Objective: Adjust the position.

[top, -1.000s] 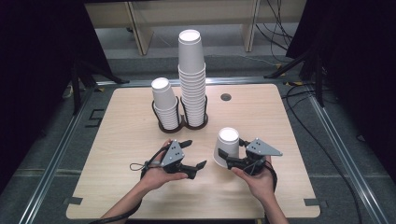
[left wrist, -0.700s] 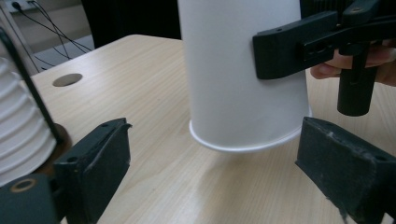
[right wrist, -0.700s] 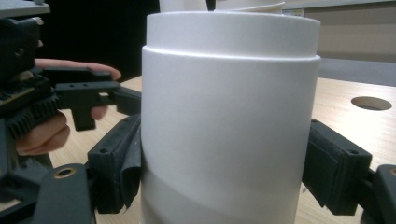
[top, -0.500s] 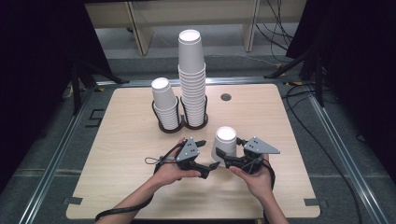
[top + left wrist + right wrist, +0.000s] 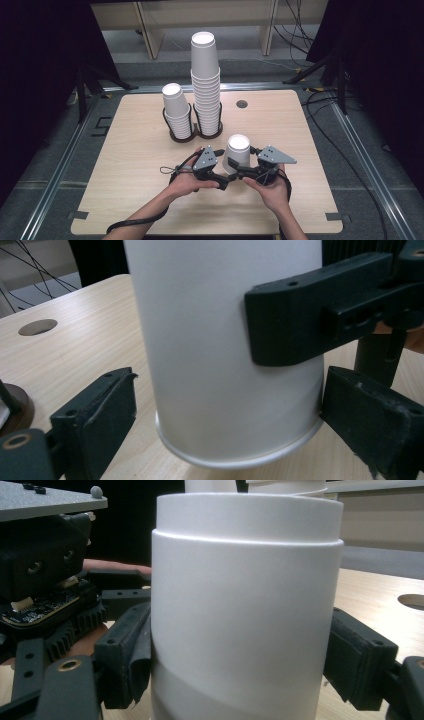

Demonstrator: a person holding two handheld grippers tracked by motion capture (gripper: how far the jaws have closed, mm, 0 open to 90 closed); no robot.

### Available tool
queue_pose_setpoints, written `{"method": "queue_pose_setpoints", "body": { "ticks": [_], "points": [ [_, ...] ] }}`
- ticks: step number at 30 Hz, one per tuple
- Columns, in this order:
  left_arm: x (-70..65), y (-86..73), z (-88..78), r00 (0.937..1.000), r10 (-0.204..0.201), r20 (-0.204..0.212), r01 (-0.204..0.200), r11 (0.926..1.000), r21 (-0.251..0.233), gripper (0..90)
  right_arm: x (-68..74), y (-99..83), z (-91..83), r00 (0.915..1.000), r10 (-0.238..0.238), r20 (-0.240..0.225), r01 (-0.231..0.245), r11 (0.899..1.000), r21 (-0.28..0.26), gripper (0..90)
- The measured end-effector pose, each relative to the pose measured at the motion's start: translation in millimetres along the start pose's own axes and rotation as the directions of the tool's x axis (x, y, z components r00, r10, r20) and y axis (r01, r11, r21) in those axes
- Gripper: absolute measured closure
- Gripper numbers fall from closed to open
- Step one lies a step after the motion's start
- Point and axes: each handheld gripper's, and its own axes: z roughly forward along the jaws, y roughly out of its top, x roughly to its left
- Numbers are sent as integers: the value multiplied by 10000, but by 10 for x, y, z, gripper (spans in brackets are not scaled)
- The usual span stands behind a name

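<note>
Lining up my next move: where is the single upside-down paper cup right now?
High view: the upside-down paper cup stands near the table's front edge, between both grippers, in front of the cup stacks.

Both forearms in from the near edge. Right gripper (image 5: 239,172) clamped on the upside-down cup (image 5: 236,152); left gripper (image 5: 226,176) just left of that cup, jaws just opening, straddling its rim without pressing.

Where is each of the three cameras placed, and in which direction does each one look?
High view: above the person's side, looking forward and down on the table; both hands show, with left gripper and right gripper.
Left gripper view: rides the left gripper, looking along its jaws at the upside-down cup; its jaws stand open beside the cup.
Right gripper view: rides the right gripper, whose jaws press the cup's sides; a hand shows behind.
All three views share the cup.
</note>
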Motion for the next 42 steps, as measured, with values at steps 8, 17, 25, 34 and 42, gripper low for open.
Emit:
{"method": "queue_pose_setpoints", "body": {
  "ticks": [8,17,25,34,42],
  "points": [
    [20,3,26,9999,-120,120,120,9999,1,52,25,-4,40,9999,-133,-87,132,9999,-87,225],
    [12,0,53,9998,-129,155,130,9999,-27,43,68,-12,67,9995,13,-318,-9,9999,123,225],
    [20,12,36,9998,162,85,-162,9999,-17,68,71,-15,90,9992,-106,-393,105,9999,-37,214],
    [43,32,-39,9987,515,-26,-515,9987,2,124,83,3,114,9976,113,-676,-113,9999,5,189],
    [61,41,-65,9971,756,-34,-756,9971,78,166,78,11,117,9982,86,-585,-83,10000,55,168]
  ]
}}
